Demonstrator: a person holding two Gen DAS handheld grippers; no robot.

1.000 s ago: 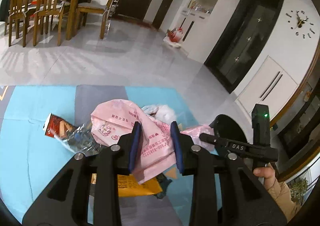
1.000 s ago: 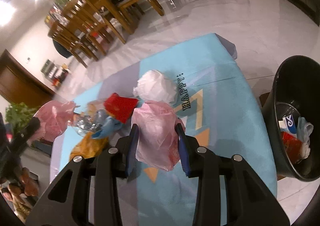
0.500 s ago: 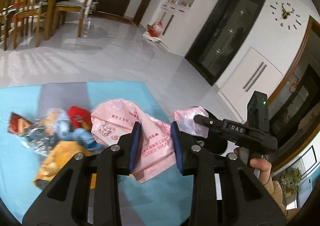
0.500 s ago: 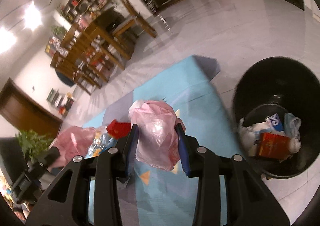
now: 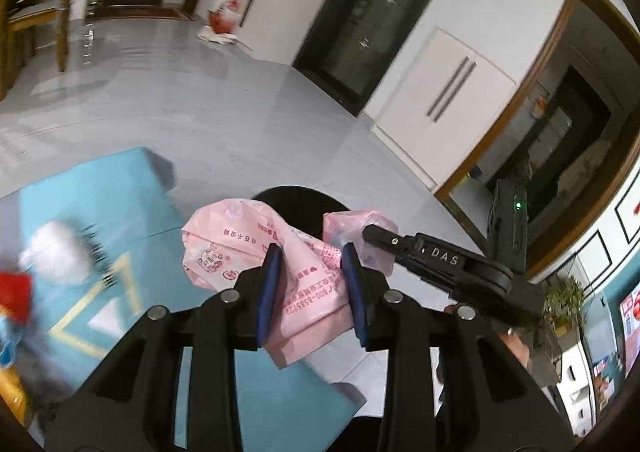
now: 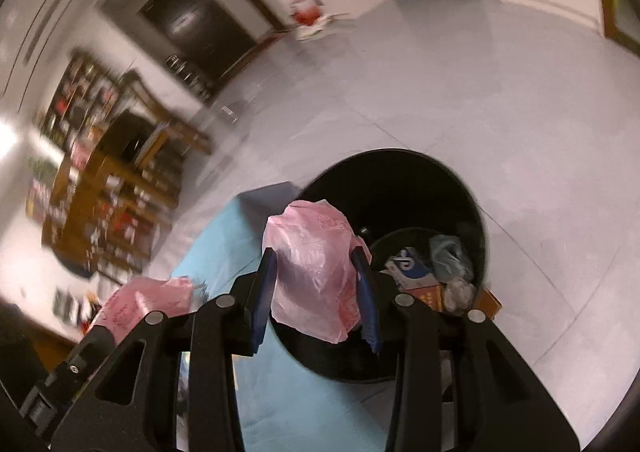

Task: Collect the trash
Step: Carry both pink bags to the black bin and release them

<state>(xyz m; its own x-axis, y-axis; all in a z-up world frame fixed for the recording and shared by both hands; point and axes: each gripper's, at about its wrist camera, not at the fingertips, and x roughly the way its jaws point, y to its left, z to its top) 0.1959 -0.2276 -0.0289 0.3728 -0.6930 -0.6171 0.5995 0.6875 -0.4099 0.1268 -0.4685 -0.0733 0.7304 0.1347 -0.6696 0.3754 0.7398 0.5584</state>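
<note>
My left gripper (image 5: pixel 313 292) is shut on a pink printed plastic bag (image 5: pixel 240 248) and holds it above the blue mat's corner, in front of the black trash bin (image 5: pixel 304 204). My right gripper (image 6: pixel 316 292) is shut on a second crumpled pink plastic bag (image 6: pixel 312 260), held over the near rim of the black bin (image 6: pixel 420 180). The bin holds several pieces of trash (image 6: pixel 436 268). The right gripper and its bag (image 5: pixel 352 228) show to the right in the left wrist view. The left gripper's bag (image 6: pixel 148 296) shows at lower left in the right wrist view.
A blue mat (image 5: pixel 92 204) lies on the grey tiled floor, with a white bag (image 5: pixel 56 248) and a red wrapper (image 5: pixel 14 296) blurred at its left. A red and white bag (image 5: pixel 224 18) lies near the far doors. Wooden table and chairs (image 6: pixel 120 180) stand far left.
Both grippers have swung right, off the trash pile toward the black bin, each still holding its pink bag. The right bag now hangs over the bin's rim.
</note>
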